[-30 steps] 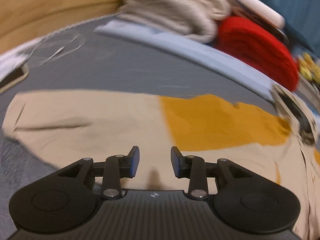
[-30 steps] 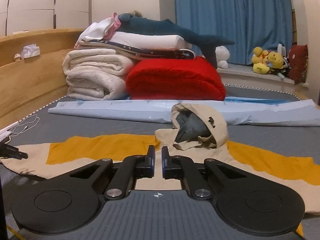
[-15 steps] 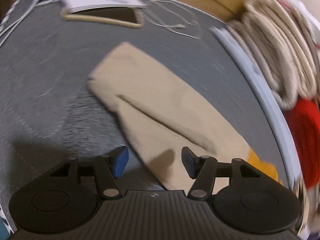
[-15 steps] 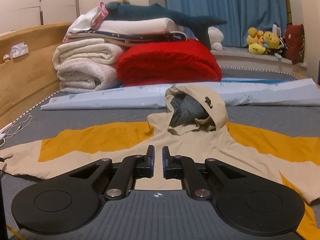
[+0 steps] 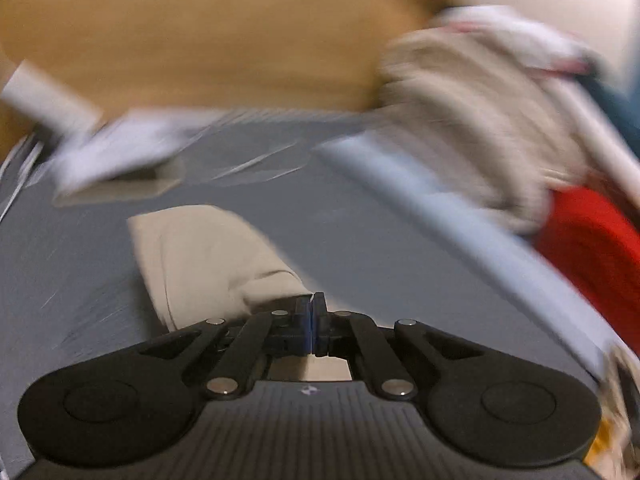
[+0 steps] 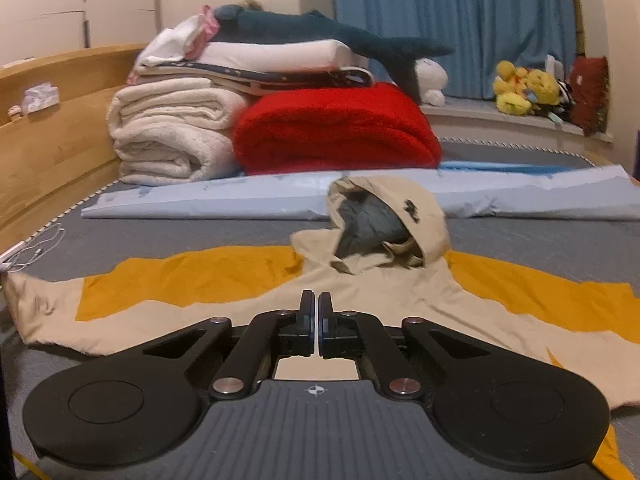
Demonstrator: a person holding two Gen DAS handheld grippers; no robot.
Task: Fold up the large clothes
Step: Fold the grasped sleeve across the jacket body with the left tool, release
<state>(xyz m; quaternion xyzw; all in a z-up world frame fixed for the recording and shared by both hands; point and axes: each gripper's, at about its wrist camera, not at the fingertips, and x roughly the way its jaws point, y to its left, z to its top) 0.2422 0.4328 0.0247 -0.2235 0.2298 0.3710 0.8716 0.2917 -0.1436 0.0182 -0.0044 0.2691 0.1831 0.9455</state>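
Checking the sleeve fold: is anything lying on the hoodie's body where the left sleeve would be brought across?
The hood lies crumpled above the hoodie chest. The right gripper, jaws shut, sits low over the body. Nothing else visible lies there.

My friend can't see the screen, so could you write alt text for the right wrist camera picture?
A beige and mustard hooded jacket lies spread flat on a grey bed, hood propped open, with the shut right gripper low over its middle. Behind it are folded white blankets, a red blanket and a plush shark.
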